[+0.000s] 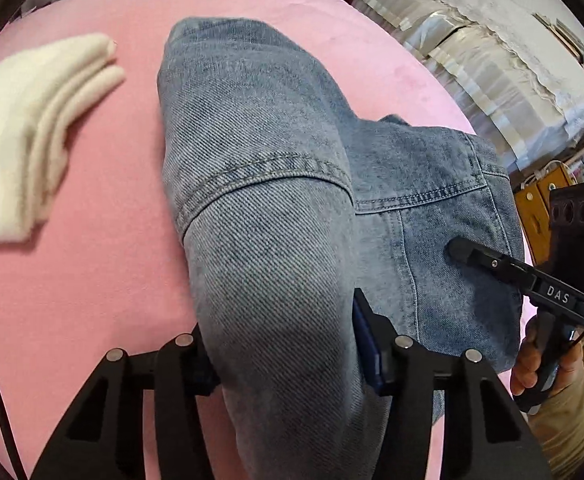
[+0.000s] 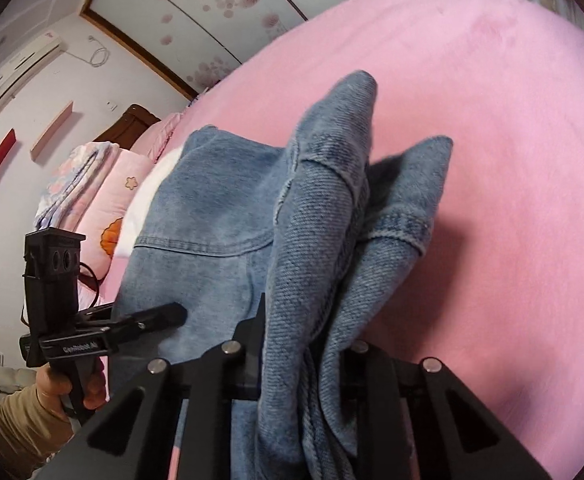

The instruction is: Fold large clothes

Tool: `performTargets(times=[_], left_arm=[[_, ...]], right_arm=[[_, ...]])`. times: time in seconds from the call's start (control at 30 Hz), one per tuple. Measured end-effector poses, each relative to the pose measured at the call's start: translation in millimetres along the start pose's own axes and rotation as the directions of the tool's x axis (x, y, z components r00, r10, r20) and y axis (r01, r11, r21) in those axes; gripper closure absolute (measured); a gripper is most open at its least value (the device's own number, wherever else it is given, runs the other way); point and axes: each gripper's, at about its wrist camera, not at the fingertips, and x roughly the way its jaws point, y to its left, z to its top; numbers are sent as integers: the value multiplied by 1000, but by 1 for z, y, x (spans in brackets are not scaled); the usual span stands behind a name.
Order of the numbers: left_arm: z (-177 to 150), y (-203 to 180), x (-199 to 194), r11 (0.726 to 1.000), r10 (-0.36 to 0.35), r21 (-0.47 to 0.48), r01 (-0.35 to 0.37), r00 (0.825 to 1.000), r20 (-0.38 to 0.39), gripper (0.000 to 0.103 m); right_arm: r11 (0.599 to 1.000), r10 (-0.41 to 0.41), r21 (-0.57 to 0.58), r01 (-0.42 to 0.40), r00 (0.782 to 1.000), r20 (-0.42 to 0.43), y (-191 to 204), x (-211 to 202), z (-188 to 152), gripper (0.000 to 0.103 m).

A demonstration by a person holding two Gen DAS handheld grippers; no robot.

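Left gripper (image 1: pixel 288 364): angled steeply downward over the pink bed cover (image 1: pixel 92 280); its jaws pinch a thick fold of the denim garment (image 1: pixel 260 184), which fills the gap between them and runs away toward 12 o'clock in the left wrist view. Right gripper (image 2: pixel 308 356): angled less steeply; its jaws are nearly together and clamp bunched layers of the same denim, two flaps of which stand up toward 12 and 1 o'clock in the right wrist view. Each tool is carried by one hand: the right hand (image 1: pixel 532 364) appears at 4 o'clock in the left wrist view, wrapped around the handle, with a tan sleeve (image 1: pixel 564 420) below it; the left hand (image 2: pixel 72 384) appears at 8 o'clock in the right wrist view, gripping likewise.

Count: two grippers; two hands; one denim garment, partly raised off the cover and partly resting on it; one folded white cloth (image 1: pixel 28 132) at 10 o'clock in the left wrist view, lying apart from the denim; one stack of patterned bedding (image 2: pixel 92 192) at 9 o'clock in the right wrist view.
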Motion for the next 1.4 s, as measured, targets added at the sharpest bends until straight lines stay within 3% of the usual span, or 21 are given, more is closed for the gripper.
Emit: performTargets(times=[0.13, 0.37, 0.63, 0.87, 1.03, 1.1, 1.17, 1.23, 1.3, 1.4], left_arm=[[4, 12, -44, 1000, 9, 24, -8, 1000, -2, 52], [30, 58, -136, 995, 52, 83, -54, 998, 32, 52], [122, 158, -216, 977, 144, 144, -157, 985, 97, 51], [189, 256, -206, 966, 203, 137, -218, 972, 117, 51], [206, 323, -136, 967, 231, 93, -237, 970, 69, 47], [202, 349, -101, 956, 289, 52, -289, 957, 26, 32], [196, 368, -91, 969, 247, -9, -247, 967, 55, 25], [191, 379, -95, 980, 197, -24, -196, 976, 95, 21], [188, 378, -99, 975, 220, -17, -220, 969, 112, 15], [185, 374, -108, 963, 270, -34, -268, 954, 133, 10]], right_arm=[[1000, 15, -18, -15, 1000, 1, 36, -9, -5, 84], [991, 133, -35, -132, 991, 27, 114, -4, 10, 84], [969, 228, -104, -222, 972, 51, 225, 60, 88, 84], [960, 276, -65, -271, 957, 90, 271, 163, 154, 84], [961, 277, 2, -278, 957, 82, 260, 244, 170, 84], [968, 247, 31, -247, 969, 29, 249, 282, 168, 84], [978, 199, 69, -197, 980, -21, 235, 312, 161, 79], [981, 187, 49, -187, 982, -8, 225, 322, 152, 77], [980, 197, 4, -197, 980, -2, 227, 320, 149, 74], [987, 133, -93, -133, 991, -10, 238, 306, 147, 65]])
